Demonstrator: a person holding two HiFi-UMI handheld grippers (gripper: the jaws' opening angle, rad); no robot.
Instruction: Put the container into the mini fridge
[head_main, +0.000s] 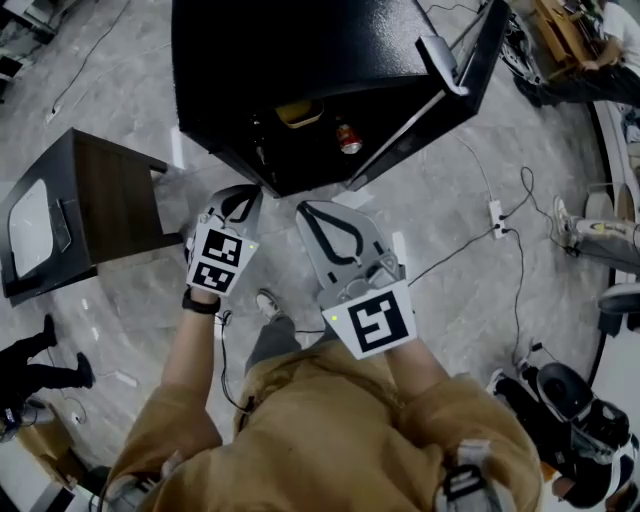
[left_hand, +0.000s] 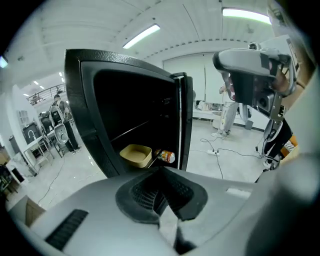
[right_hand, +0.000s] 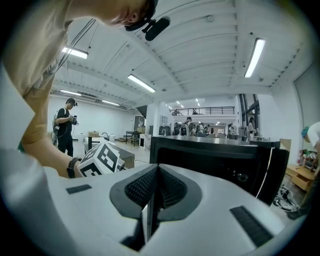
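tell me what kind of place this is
Most likely a big open lab or workshop hall, not a home. Loose cables and a power strip lie across the polished grey floor, long strip lights hang under a high industrial ceiling, and the mini fridge stands straight on the floor.

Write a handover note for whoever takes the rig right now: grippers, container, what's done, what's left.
Left gripper: jaws shut, empty.
Right gripper: jaws shut, empty.
Yellow container: inside the mini fridge, on the lower level under the shelf, beside a can lying on its side.
Done: container is in the fridge, neither gripper on it.
Left: fridge door stands open; closing it is probably the only step remaining.
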